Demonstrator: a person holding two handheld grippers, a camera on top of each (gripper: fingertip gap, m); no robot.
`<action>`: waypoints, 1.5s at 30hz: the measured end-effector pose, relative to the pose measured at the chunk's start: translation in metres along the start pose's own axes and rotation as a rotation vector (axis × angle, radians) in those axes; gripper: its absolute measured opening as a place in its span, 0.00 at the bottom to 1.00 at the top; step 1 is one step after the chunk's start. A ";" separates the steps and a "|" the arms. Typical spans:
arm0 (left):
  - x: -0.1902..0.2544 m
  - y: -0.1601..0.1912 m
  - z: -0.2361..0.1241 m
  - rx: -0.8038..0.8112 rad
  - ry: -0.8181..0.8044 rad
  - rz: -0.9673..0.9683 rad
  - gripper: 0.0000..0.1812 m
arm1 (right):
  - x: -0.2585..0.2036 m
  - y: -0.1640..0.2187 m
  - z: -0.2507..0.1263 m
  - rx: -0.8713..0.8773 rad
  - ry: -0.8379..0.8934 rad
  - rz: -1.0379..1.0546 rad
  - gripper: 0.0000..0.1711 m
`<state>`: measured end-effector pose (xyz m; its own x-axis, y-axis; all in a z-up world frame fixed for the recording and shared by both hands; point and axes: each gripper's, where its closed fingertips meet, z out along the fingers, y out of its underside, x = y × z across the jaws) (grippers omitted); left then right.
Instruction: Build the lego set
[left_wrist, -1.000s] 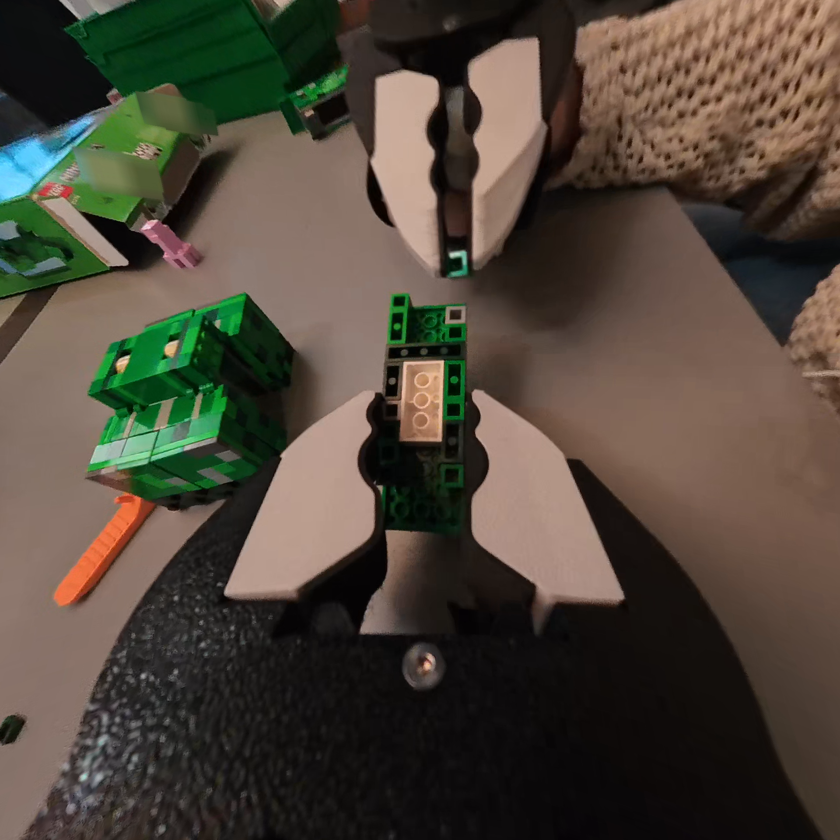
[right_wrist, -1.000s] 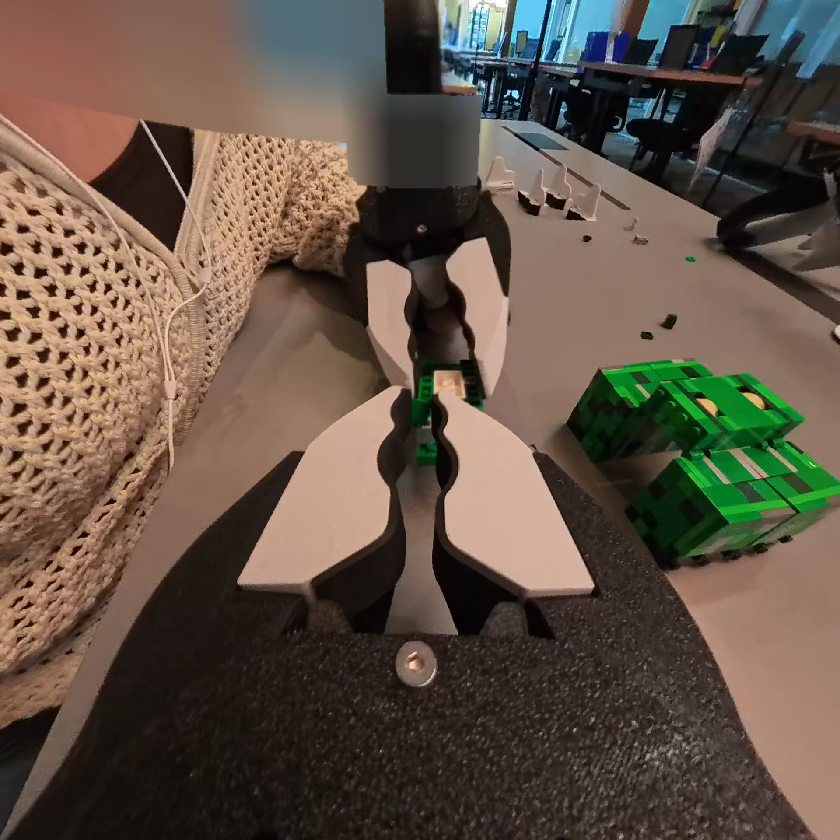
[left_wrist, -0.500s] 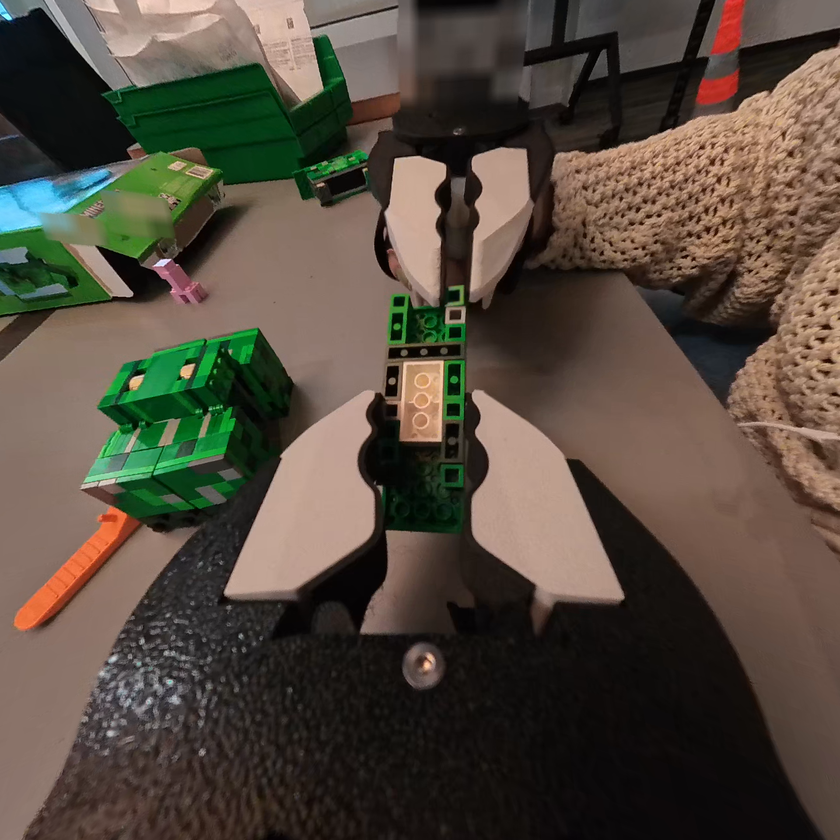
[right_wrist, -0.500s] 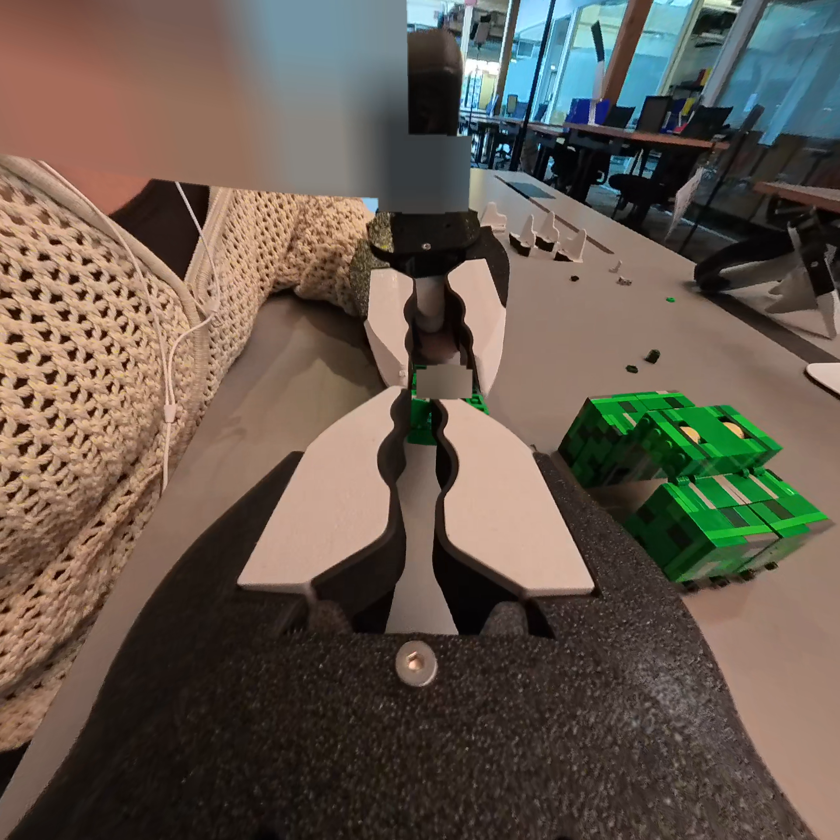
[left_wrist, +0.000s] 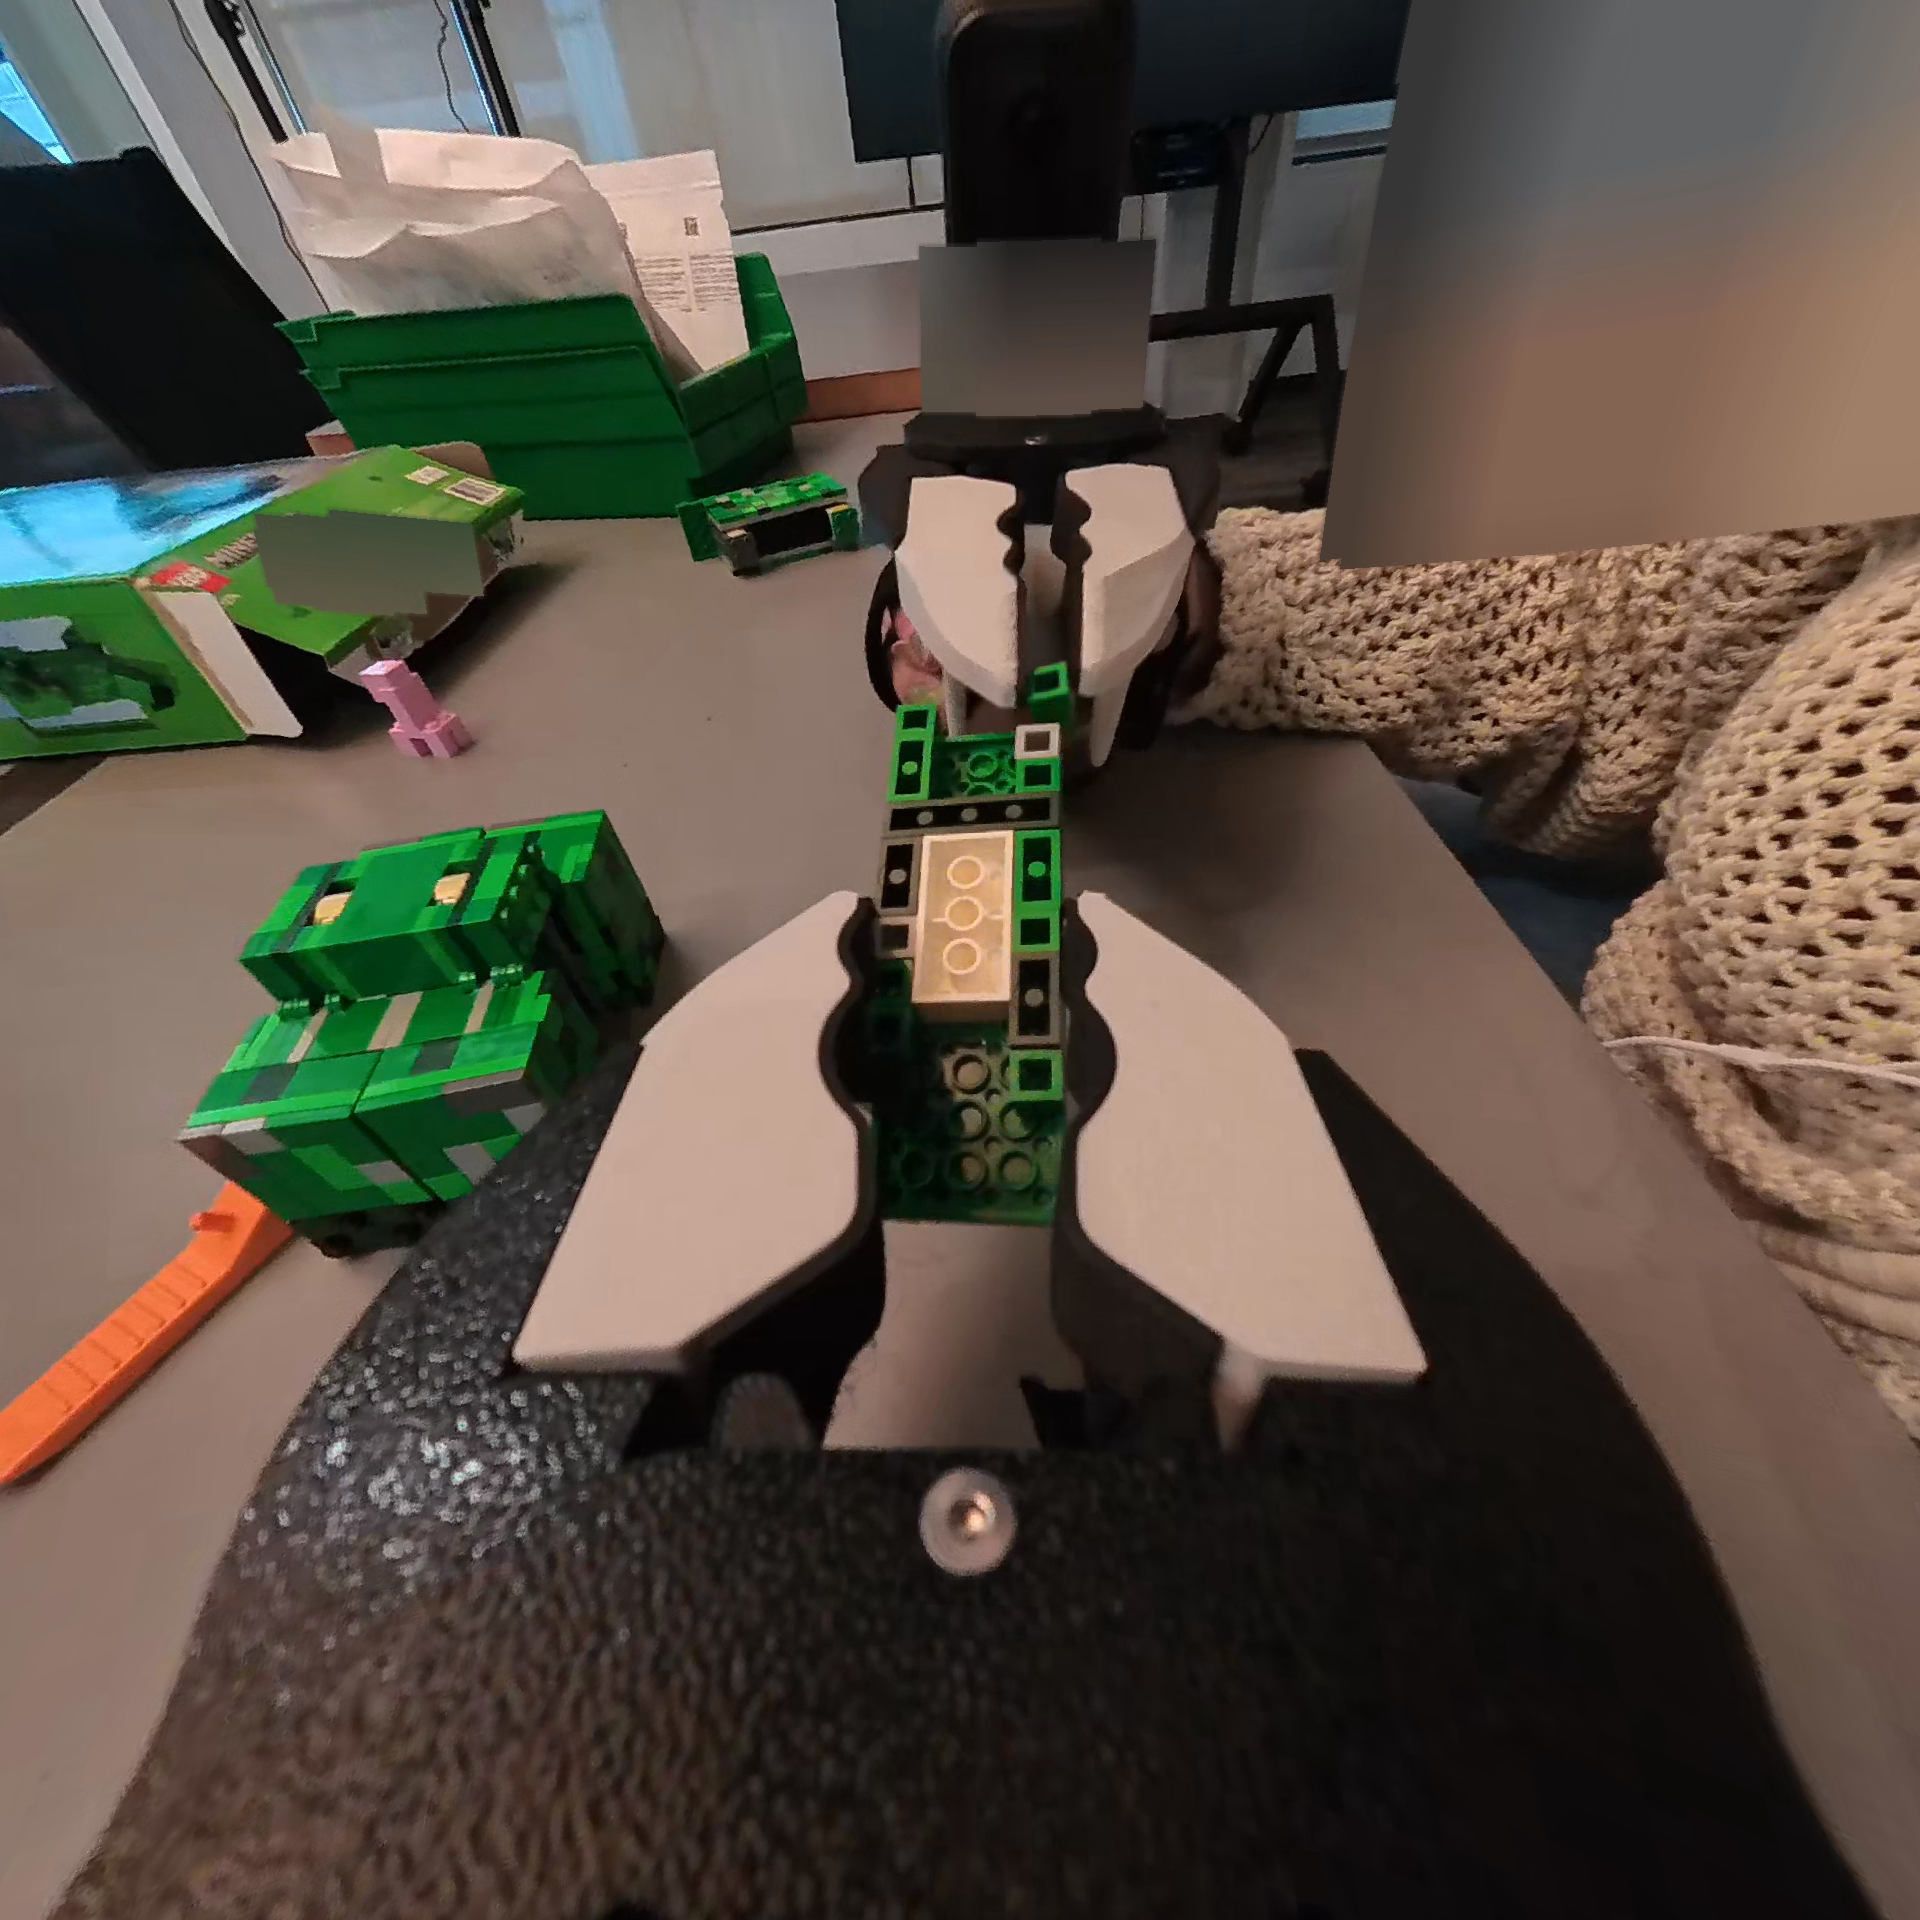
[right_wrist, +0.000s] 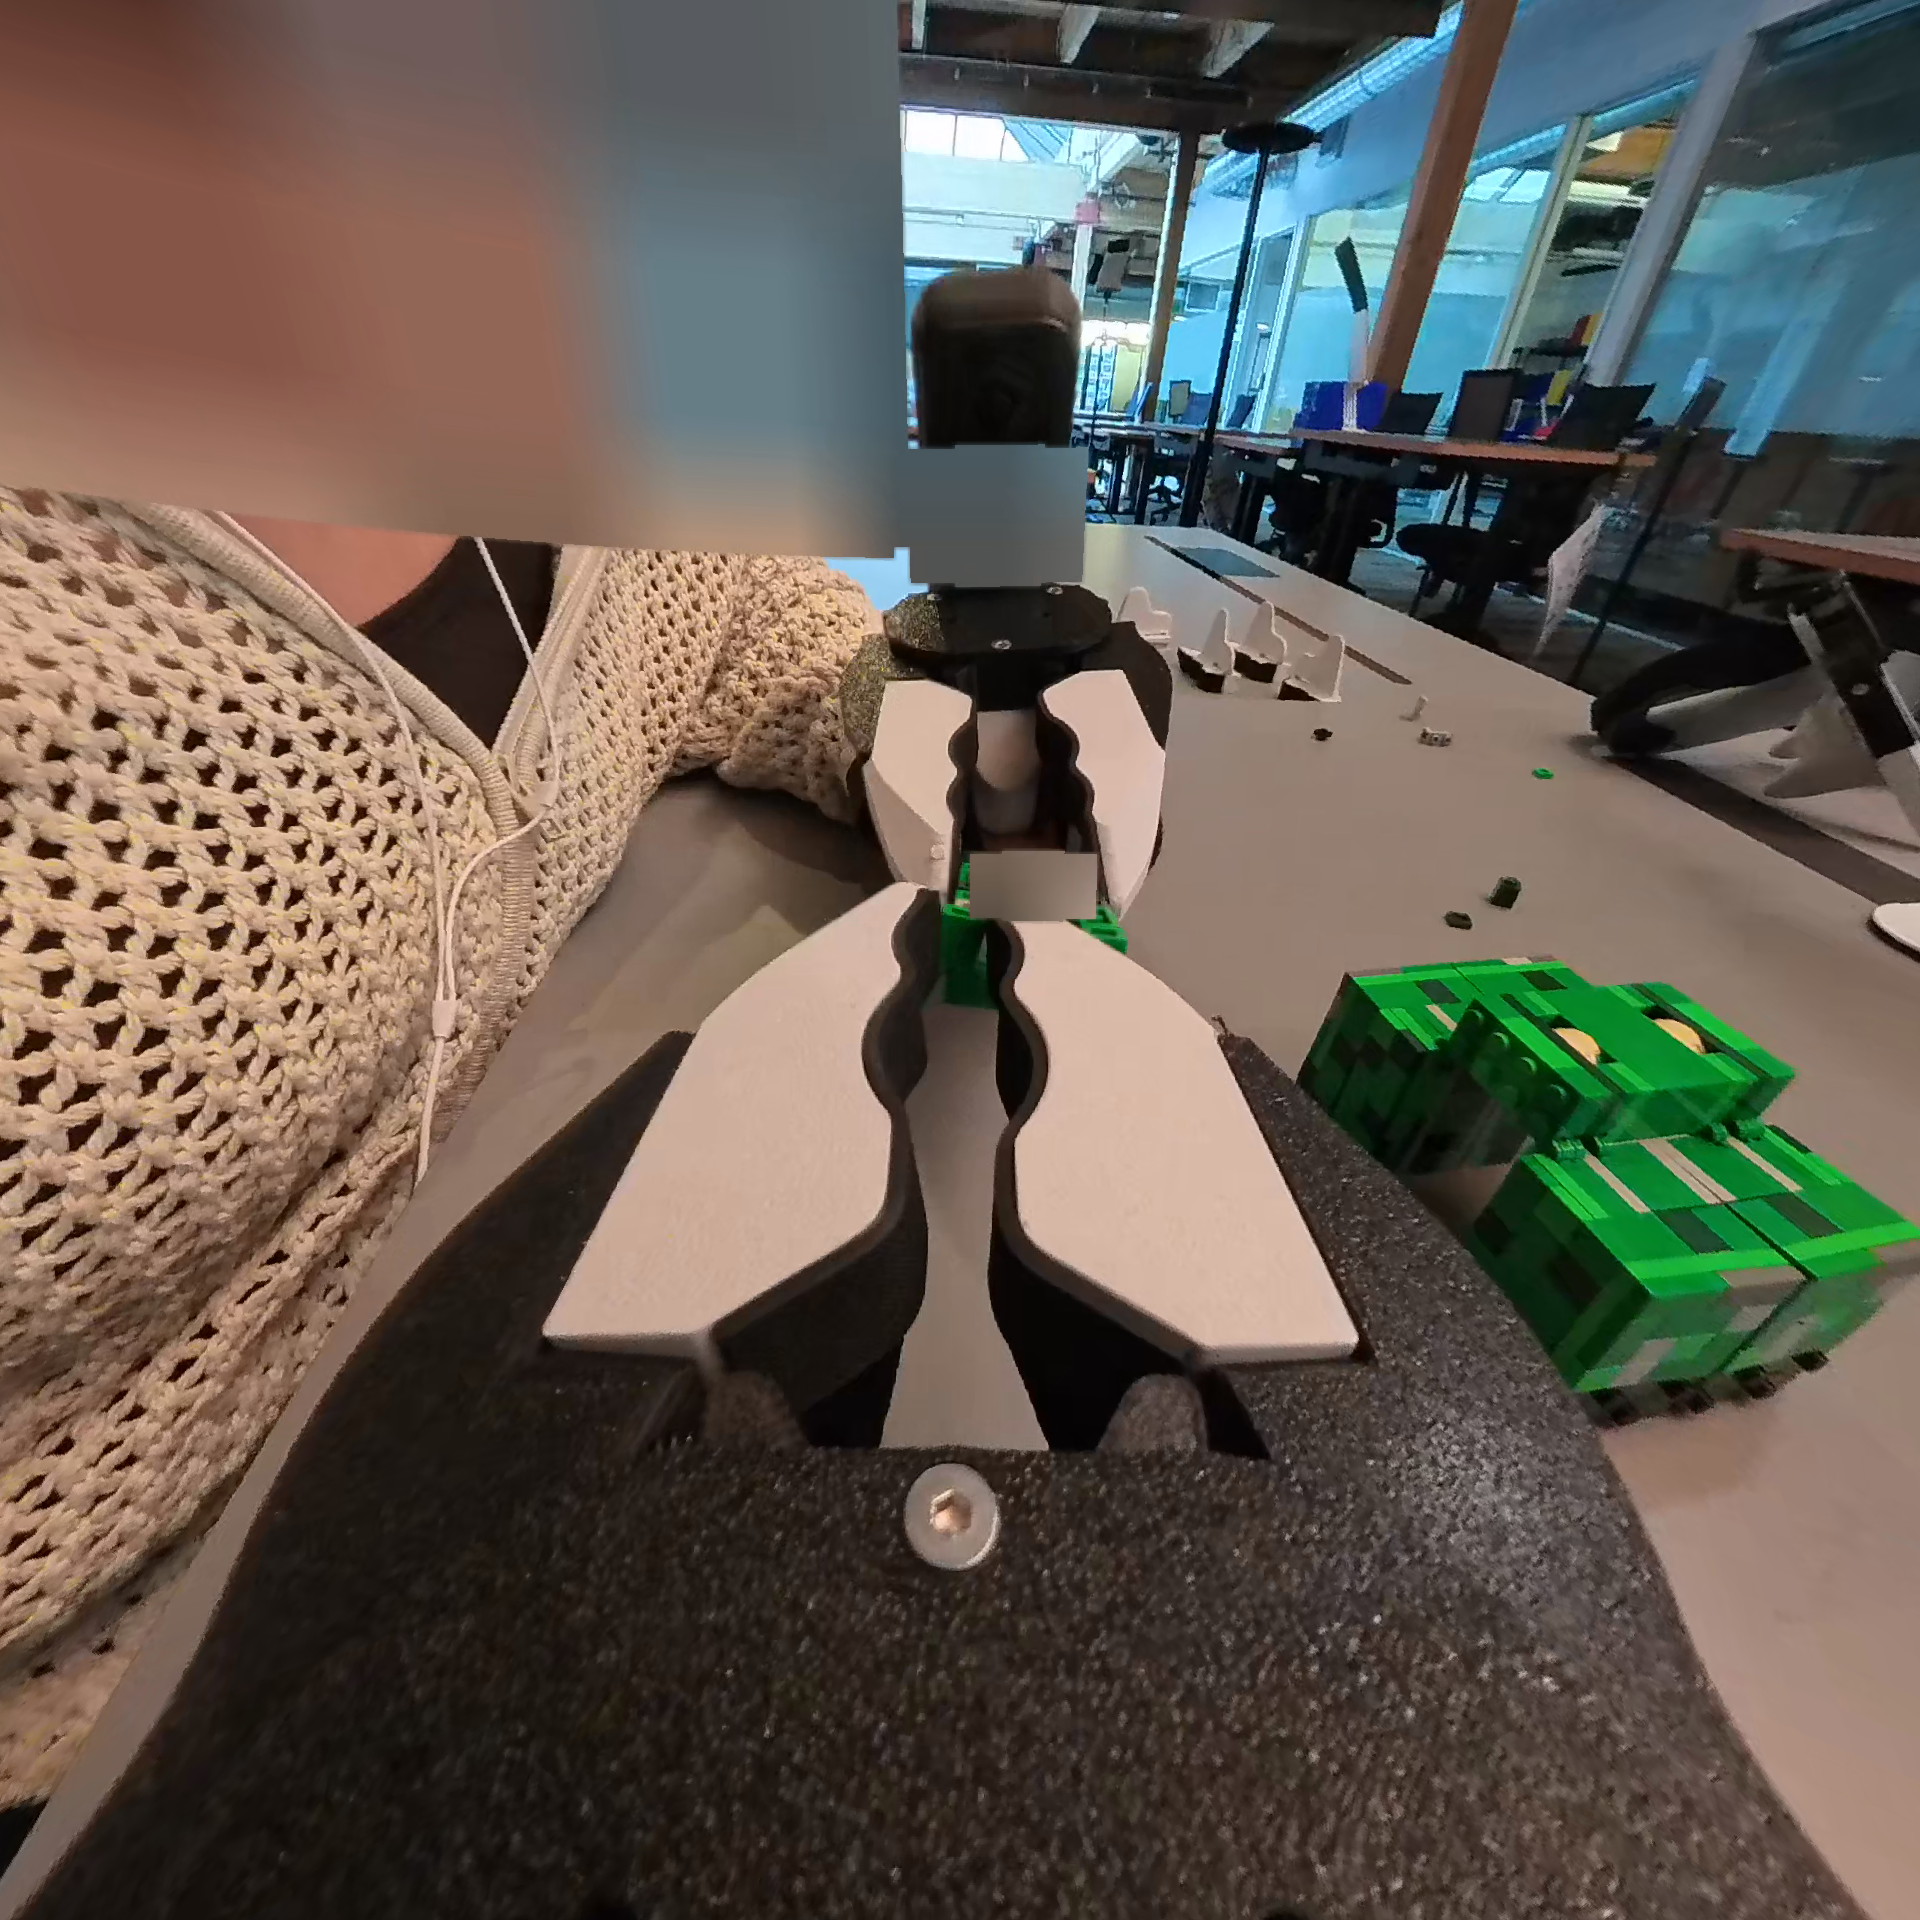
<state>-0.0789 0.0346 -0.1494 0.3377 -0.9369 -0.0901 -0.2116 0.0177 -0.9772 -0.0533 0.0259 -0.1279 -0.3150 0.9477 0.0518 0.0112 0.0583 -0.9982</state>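
Two grippers engaged: left gripper (left_wrist: 966, 997) clamps the green assembly (left_wrist: 971, 935); right gripper (left_wrist: 1039, 675) pinches a small green brick (left_wrist: 1049, 694). Advise aligning studs squarely before pressing.

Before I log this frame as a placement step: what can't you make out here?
- Small green brick at the right gripper: left wrist view doesn't show whether it's seated on the green assembly.
- Right wrist view: a mosaic patch and the right gripper's fingers cover that assembly's top.
- Orange tool: cut off at left edge.
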 end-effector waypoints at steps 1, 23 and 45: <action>-0.001 0.000 0.000 0.000 -0.002 -0.002 0.19 | 0.001 0.000 0.000 0.004 0.001 0.004 0.05; -0.003 0.000 -0.002 -0.002 -0.011 -0.001 0.19 | 0.005 0.001 0.007 -0.014 0.023 -0.009 0.04; -0.005 0.004 0.000 -0.037 -0.013 -0.026 0.19 | 0.005 -0.001 0.005 -0.018 0.050 -0.066 0.09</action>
<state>-0.0813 0.0394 -0.1531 0.3554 -0.9323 -0.0676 -0.2366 -0.0198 -0.9714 -0.0599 0.0292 -0.1271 -0.2682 0.9559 0.1195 0.0094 0.1266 -0.9919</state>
